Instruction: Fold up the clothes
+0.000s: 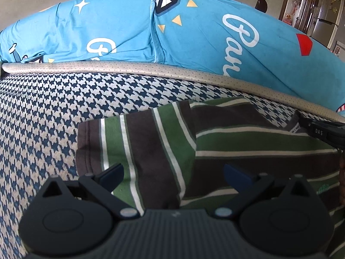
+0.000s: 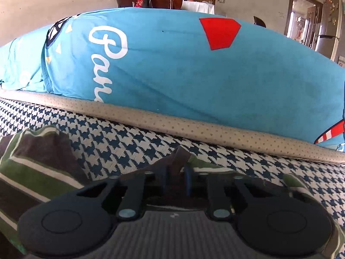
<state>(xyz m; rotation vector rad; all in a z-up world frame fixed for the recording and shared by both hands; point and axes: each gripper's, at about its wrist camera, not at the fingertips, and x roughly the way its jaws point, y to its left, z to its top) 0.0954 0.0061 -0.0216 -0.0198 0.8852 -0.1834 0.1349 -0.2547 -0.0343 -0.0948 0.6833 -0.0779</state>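
We see the striped shirt (image 1: 215, 142) lying on the houndstooth cover (image 1: 43, 112), filling the lower centre and right of the left wrist view. Our left gripper (image 1: 173, 172) hangs over it with jaws wide, nothing between them. Our right gripper (image 2: 176, 170), at lower centre of its own view, is pinched narrow on a dark fold of the shirt. Behind, across the upper frame, a blue printed pillow (image 2: 172, 69) sits above a beige dotted piping (image 2: 194, 127). Farther back at upper right stands a fridge (image 2: 327, 34).
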